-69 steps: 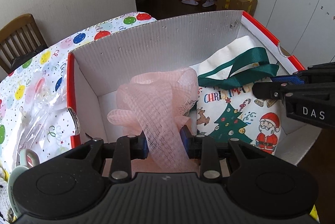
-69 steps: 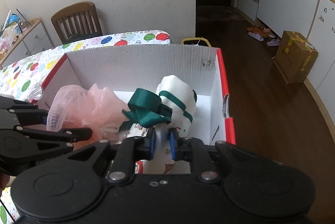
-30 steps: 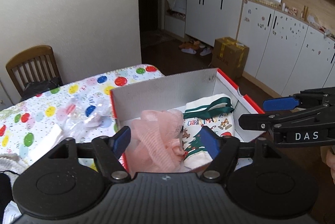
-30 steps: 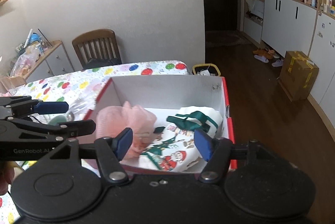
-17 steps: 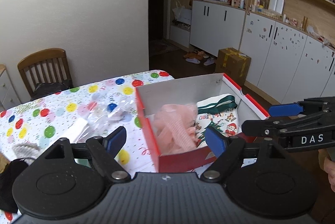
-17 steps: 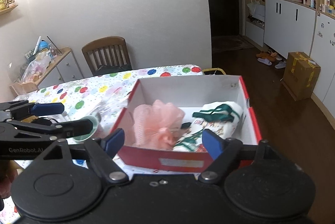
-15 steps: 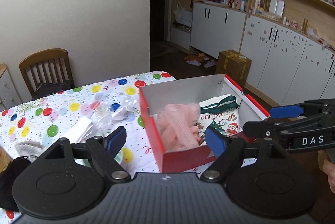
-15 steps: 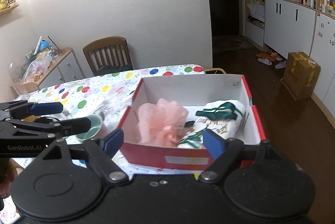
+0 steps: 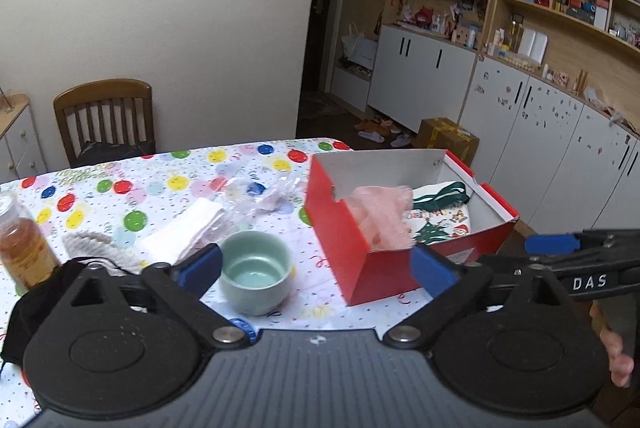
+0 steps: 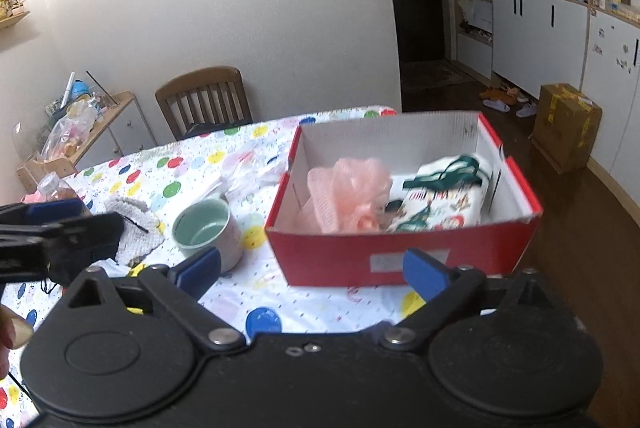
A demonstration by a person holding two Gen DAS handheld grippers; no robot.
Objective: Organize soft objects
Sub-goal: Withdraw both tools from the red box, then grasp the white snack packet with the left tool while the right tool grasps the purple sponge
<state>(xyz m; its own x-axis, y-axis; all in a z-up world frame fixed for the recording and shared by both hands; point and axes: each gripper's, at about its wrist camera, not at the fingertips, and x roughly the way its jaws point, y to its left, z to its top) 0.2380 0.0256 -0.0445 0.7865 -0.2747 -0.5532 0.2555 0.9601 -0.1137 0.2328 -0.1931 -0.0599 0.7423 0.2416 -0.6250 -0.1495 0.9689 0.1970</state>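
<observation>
Pink mesh puff (image 10: 347,188), ruffled and crumpled, beside a folded Christmas-print bag (image 10: 442,198) with green straps, both inside red box (image 10: 400,252). Left gripper (image 9: 316,268) and right gripper (image 10: 312,270) opening wide, empty.

left gripper (image 9: 316,266): jaws opening, nothing between them
red cardboard box (image 9: 352,248): holds pink mesh bath pouf (image 9: 380,216), white Christmas-print cloth bag (image 9: 438,214)
pale green ceramic cup (image 9: 256,272): beside box
</observation>
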